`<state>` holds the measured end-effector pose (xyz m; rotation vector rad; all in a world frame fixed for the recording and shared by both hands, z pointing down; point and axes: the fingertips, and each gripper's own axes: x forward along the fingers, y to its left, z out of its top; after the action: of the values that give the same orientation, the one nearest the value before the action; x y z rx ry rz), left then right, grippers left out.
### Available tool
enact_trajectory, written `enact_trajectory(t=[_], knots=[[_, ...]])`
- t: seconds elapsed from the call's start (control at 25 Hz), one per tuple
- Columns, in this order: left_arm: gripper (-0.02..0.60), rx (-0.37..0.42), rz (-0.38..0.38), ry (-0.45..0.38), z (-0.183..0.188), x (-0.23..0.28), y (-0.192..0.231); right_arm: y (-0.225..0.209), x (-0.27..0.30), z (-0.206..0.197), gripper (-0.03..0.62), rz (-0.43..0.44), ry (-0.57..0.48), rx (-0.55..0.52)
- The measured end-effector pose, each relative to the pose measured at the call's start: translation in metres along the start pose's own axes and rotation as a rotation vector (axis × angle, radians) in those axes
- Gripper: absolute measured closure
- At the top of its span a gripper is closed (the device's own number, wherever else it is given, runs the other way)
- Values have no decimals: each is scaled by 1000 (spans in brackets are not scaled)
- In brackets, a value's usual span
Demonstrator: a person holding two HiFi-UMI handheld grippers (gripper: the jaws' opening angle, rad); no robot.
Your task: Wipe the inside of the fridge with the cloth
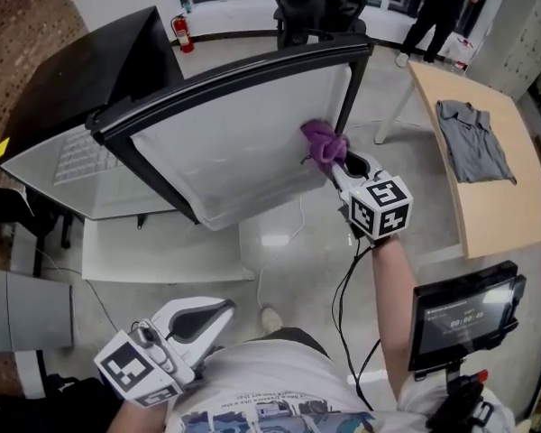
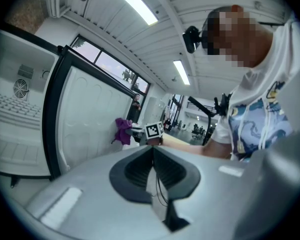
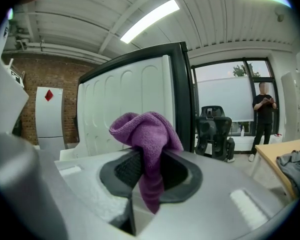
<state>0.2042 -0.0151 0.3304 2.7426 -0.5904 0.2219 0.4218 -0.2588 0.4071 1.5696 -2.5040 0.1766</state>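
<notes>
A small black fridge (image 1: 81, 79) stands open, its white-lined door (image 1: 243, 133) swung wide toward me. My right gripper (image 1: 332, 162) is shut on a bunched purple cloth (image 1: 323, 141), held up against the right part of the door's inner lining. In the right gripper view the cloth (image 3: 146, 139) bulges out between the jaws in front of the door (image 3: 125, 109). My left gripper (image 1: 224, 308) is low by my body, shut with nothing in it; its view shows the closed jaws (image 2: 153, 156), the door (image 2: 90, 119) and the cloth (image 2: 122, 130) beyond.
A wooden table (image 1: 487, 170) with a grey shirt (image 1: 472, 140) is at the right. A black office chair (image 1: 317, 7) and a person (image 1: 437, 12) stand behind the fridge. A screen on a stand (image 1: 464, 309) sits by my right side. A fire extinguisher (image 1: 181, 32) is near the wall.
</notes>
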Motion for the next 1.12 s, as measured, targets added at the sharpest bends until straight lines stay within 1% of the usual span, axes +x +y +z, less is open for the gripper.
enact_trajectory(t=[0.12, 0.32, 0.44, 0.56, 0.64, 0.84, 1.0, 1.12], knots=[[575, -4, 3, -1, -2, -3, -1, 23, -2, 5, 516, 72, -22, -6], [575, -10, 11, -6, -4, -8, -2, 89, 7, 6, 514, 270, -31, -45], [575, -10, 17, -9, -4, -12, -3, 131, 15, 5, 514, 380, -25, -88], [575, -12, 38, -16, -4, -19, -3, 171, 25, 3, 514, 480, -10, -137], [575, -16, 64, -20, -5, -27, -1, 193, 34, 1, 515, 529, 0, -158], [575, -31, 132, -28, -10, -47, 7, 232, 61, -8, 515, 606, 22, -207], [575, -43, 172, -33, -10, -56, 12, 245, 80, -22, 516, 630, 58, -256], [575, -46, 188, -36, -9, -59, 15, 245, 87, -29, 515, 630, 80, -283]])
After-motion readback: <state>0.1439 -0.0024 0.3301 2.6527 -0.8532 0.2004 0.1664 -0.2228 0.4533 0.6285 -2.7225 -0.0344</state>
